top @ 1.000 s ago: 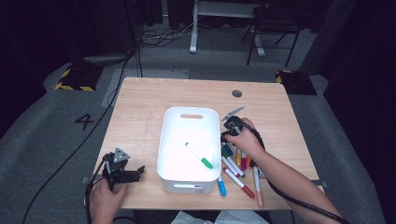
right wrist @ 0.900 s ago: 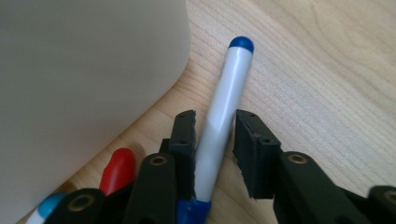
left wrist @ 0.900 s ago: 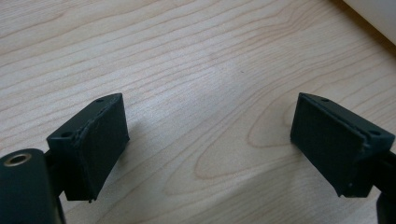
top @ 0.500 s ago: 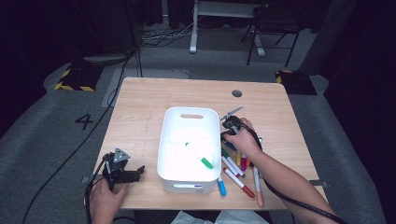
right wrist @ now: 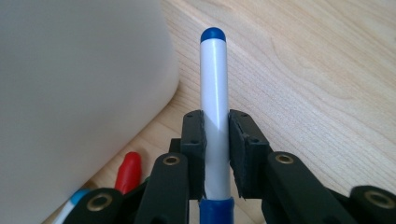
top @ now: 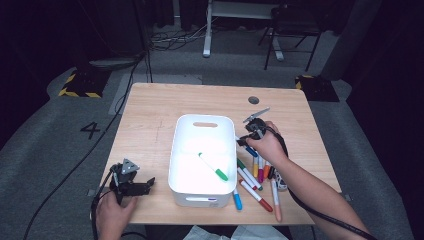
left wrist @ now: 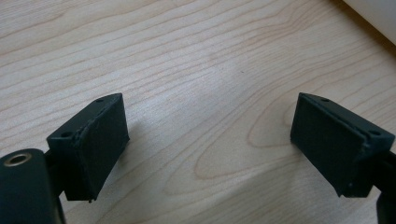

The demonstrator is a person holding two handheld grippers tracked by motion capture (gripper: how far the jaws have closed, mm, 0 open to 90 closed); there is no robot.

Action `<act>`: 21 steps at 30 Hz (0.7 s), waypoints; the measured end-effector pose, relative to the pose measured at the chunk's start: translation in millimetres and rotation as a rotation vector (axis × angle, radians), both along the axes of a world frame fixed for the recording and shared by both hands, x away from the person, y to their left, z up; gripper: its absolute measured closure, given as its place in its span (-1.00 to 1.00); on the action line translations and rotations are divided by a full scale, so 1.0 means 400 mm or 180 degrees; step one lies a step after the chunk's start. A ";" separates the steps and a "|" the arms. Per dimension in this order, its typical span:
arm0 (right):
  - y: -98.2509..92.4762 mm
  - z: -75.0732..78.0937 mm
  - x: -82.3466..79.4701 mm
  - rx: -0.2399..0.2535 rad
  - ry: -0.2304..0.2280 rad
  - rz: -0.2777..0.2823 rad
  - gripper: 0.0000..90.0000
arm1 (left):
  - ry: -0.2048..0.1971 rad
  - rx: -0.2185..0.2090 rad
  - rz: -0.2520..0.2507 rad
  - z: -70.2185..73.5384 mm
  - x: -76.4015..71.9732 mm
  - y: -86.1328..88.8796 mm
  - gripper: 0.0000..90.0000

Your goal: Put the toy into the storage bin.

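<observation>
My right gripper [right wrist: 215,140] is shut on a white marker with a blue end [right wrist: 214,93], which points forward between the pads. In the high view this gripper [top: 246,139] hovers just off the right wall of the white bin [top: 202,122]. A green-capped marker [top: 214,167] lies inside the bin. Several loose markers [top: 257,180] lie on the table beside the bin, under the right hand. My left gripper [top: 144,186] rests near the table's front left corner, open, with only bare wood between its pads [left wrist: 210,144].
The wooden table [top: 150,110] is bare on its left and far parts. The bin's white wall [right wrist: 70,93] stands close on the left in the right gripper view, with a red marker cap [right wrist: 130,170] below it. A cable hole [top: 253,100] sits at the far right.
The right hand has risen slightly beside the bin with the blue marker in its jaws. The left gripper has stayed put.
</observation>
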State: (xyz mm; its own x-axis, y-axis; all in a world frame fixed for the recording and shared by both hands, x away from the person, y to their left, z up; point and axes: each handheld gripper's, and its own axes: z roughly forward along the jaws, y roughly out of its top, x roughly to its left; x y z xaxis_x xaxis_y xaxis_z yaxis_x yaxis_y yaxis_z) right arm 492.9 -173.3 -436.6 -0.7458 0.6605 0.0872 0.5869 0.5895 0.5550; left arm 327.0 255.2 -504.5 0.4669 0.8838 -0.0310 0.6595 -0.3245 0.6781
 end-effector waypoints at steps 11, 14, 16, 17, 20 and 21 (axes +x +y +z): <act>-0.036 0.087 -0.047 0.0202 -0.0083 0.0082 0.71 | -0.0001 0.0000 0.0001 0.000 0.000 0.000 -0.74; -0.047 0.109 -0.057 0.0254 -0.0129 0.0114 0.71 | 0.0000 0.0000 0.0000 0.000 0.000 0.000 -0.74; -0.053 0.126 -0.065 0.0263 -0.0152 0.0133 0.71 | 0.0000 0.0001 0.0001 0.000 0.000 0.000 -0.74; -0.054 0.135 -0.071 0.0286 -0.0123 0.0102 0.71 | 0.0000 0.0000 0.0002 0.000 0.000 0.000 -0.74; -0.061 0.158 -0.078 0.0288 -0.0213 0.0170 0.71 | 0.0000 0.0001 0.0001 0.000 0.000 0.000 -0.74; -0.062 0.165 -0.081 0.0279 -0.0225 0.0187 0.71 | 0.0000 0.0000 0.0000 0.000 0.000 0.000 -0.74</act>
